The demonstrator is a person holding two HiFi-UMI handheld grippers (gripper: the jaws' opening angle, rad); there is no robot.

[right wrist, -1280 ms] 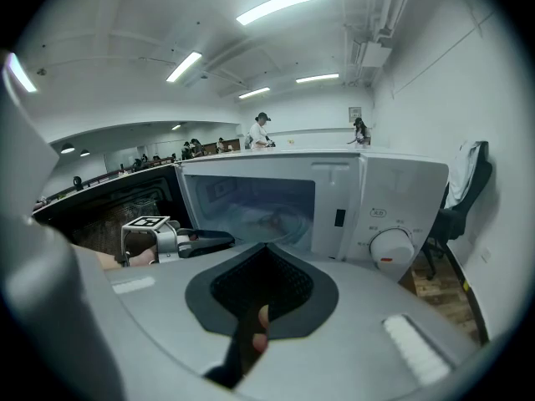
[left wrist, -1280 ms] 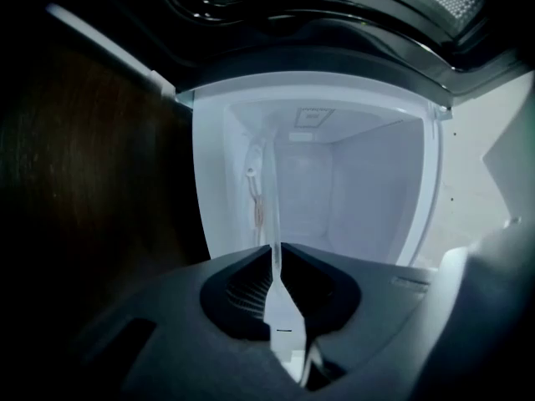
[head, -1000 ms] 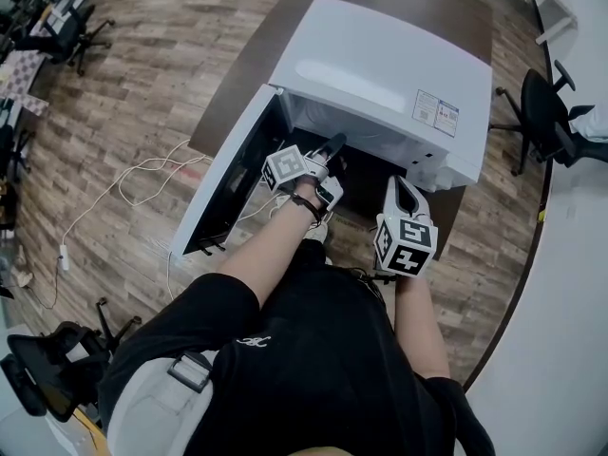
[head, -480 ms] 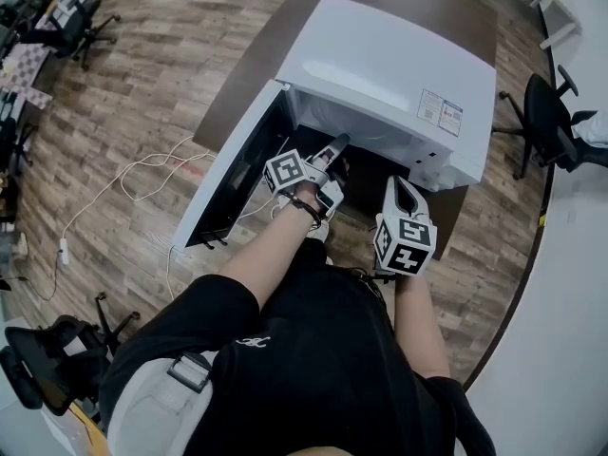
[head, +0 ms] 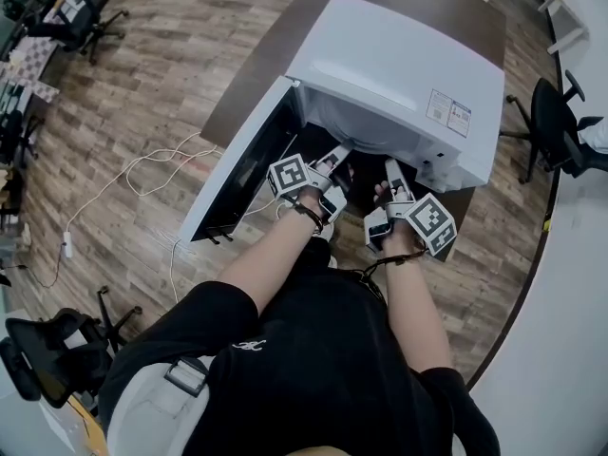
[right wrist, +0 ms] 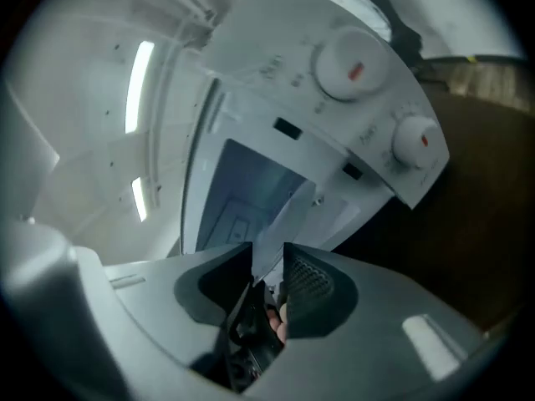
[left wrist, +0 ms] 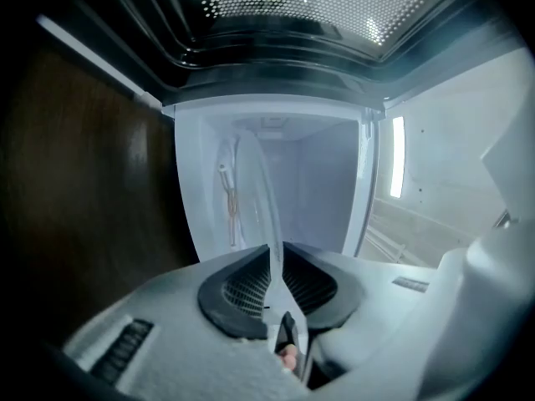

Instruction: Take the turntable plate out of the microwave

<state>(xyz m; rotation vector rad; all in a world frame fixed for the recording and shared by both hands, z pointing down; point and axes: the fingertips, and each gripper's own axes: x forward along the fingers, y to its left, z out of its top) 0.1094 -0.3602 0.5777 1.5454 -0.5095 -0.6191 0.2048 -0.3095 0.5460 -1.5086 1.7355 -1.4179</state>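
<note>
The white microwave stands on a brown table with its door swung open to the left. The clear glass turntable plate stands on edge at the cavity mouth. My left gripper reaches into the opening, its pads shut on the plate's near rim. My right gripper sits beside it at the cavity's right side. Its jaws are opening, and the plate's rim lies in the gap between them, untouched by the pads.
Two knobs sit on the control panel to the right of the cavity. The brown table ends close in front of the person's lap. White cables lie on the wooden floor at left. An office chair stands at right.
My right gripper has rolled over and moved up to the cavity mouth, and its jaws have gone from shut to apart around the plate's rim. The left gripper barely shifted.
</note>
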